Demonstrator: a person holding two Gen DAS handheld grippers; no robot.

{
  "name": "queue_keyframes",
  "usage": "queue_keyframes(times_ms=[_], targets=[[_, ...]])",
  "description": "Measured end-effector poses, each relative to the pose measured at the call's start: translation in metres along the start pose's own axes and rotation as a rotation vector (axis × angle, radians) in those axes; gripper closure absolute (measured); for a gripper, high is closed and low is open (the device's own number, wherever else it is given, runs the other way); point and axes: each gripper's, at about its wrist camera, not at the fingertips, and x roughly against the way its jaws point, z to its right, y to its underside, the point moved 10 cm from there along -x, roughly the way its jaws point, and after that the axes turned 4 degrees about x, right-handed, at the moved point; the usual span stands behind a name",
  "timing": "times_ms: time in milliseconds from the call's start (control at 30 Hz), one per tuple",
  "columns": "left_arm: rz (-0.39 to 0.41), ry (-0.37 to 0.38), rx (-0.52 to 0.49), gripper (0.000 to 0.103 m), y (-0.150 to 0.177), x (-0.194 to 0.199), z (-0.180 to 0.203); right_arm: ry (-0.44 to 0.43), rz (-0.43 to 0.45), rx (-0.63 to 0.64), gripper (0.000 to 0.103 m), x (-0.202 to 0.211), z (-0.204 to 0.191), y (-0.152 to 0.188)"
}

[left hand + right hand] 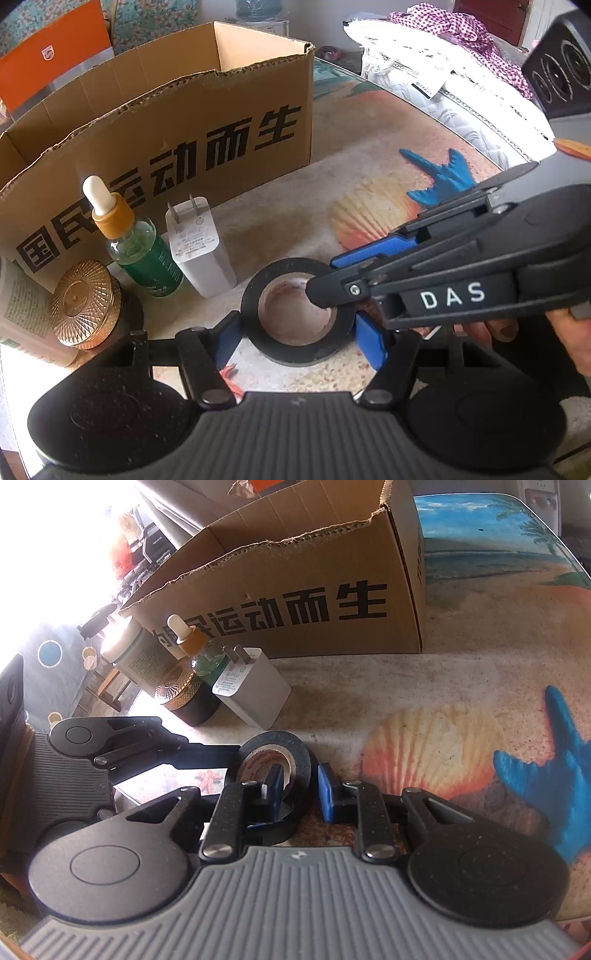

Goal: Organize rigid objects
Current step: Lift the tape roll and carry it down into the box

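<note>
1. Left wrist view: my left gripper (pixel 297 332) straddles the black tape roll (pixel 297 310) on the table (pixel 288 206), fingers apart.
2. My right gripper (pixel 301 788) brackets the roll's wall, 1 finger inside, unclamped.
3. Cardboard box (pixel 184 122) stands behind.

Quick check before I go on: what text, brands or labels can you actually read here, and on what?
"国民运动而生": front of the cardboard box.
"DAS": white letters on the right hand-held gripper.
Philips logo: orange carton; wording too small.
Charger, dropper bottle, black tape roll core: print unreadable.
</note>
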Motion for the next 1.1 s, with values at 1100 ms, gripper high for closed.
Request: queue_keyframes(times_ms=[1100], targets=[[0.108, 0.002, -0.014, 0.036, -0.006, 0.033, 0.010, 0.043, 0.076, 0.015, 0.082, 0.033, -0.017, 0.001]])
